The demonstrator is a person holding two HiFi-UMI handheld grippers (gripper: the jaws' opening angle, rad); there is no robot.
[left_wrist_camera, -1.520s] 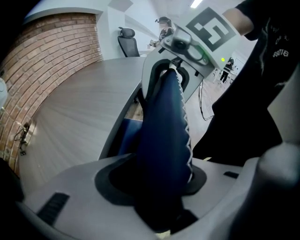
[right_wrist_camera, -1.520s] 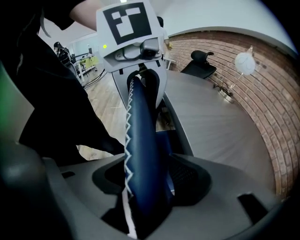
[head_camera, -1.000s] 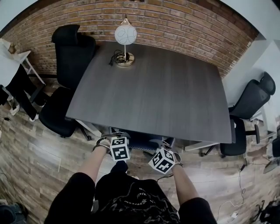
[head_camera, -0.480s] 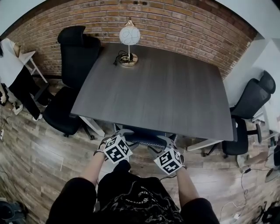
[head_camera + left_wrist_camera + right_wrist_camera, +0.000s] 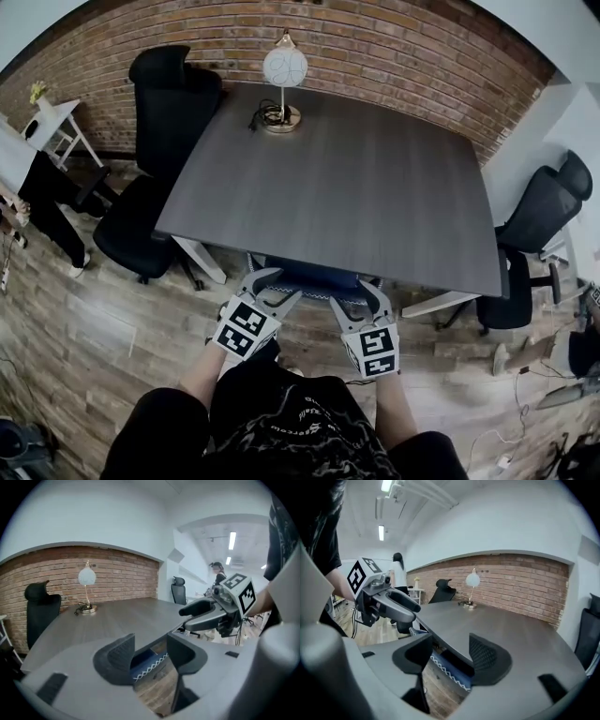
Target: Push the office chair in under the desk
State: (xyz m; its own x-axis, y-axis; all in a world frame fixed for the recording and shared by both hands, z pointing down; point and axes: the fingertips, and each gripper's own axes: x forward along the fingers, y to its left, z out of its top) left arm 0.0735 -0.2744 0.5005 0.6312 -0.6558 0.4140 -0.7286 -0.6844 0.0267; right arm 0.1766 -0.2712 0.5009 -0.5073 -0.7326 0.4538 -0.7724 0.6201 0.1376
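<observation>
The office chair [image 5: 309, 275] has a blue back with white zigzag stitching. It stands tucked under the near edge of the dark grey desk [image 5: 347, 187], and only the top of its back shows. My left gripper [image 5: 275, 289] and right gripper [image 5: 361, 302] are side by side just in front of that back, both open and holding nothing. In the left gripper view the chair back [image 5: 146, 660] shows between the open jaws of the left gripper [image 5: 150, 649]. The right gripper view shows the chair back [image 5: 457, 673] below the desk edge, with the right gripper [image 5: 449, 656] open.
A globe lamp [image 5: 284, 70] with a coiled cord stands at the desk's far edge. A black chair [image 5: 155, 141] is at the desk's left side and another [image 5: 539, 216] at the right. A person [image 5: 37, 187] stands far left beside a white side table [image 5: 52, 122]. A brick wall runs behind.
Both grippers have drawn back slightly toward me and their open jaws now show in front of the chair back. The person at the left has moved.
</observation>
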